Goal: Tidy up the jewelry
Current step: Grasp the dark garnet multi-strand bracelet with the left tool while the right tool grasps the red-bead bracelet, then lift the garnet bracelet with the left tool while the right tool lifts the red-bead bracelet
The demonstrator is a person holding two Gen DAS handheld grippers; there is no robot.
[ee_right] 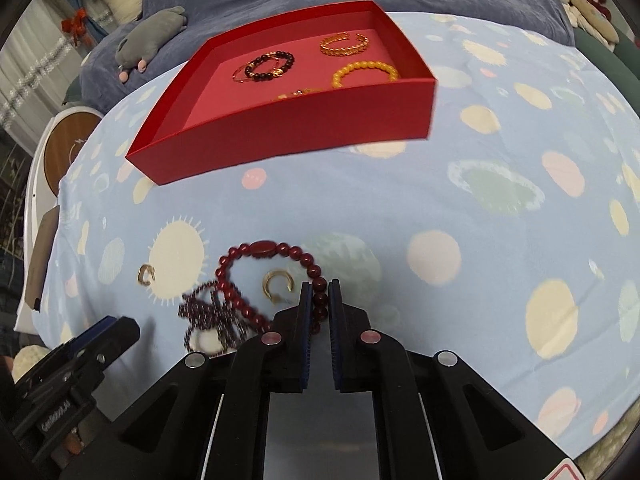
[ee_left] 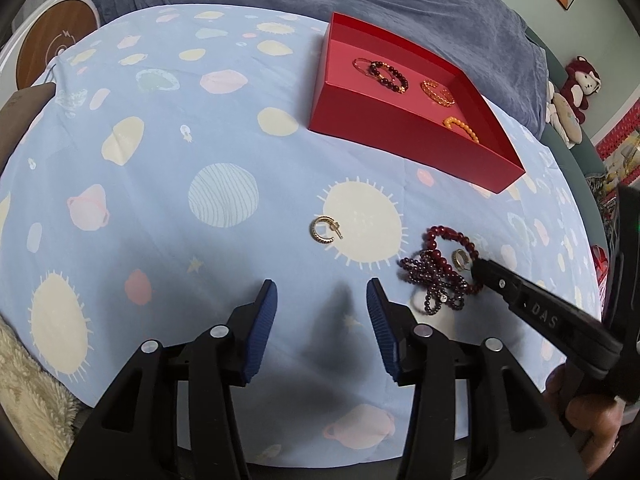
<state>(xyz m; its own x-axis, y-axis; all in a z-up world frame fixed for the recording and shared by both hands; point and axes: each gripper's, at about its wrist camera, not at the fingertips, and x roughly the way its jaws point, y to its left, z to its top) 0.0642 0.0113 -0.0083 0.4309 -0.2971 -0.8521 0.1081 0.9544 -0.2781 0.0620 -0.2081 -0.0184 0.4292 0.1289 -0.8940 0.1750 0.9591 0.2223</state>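
While right wrist view shows right gripper (ee_right: 320,296) pinching red bead bracelet (ee_right: 264,249)

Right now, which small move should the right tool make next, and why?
Probably lift slowly. The right tool is closed on the red bead bracelet, which overlaps the tangled dark beads and rings a gold ear cuff, so a quick pull could drag both.
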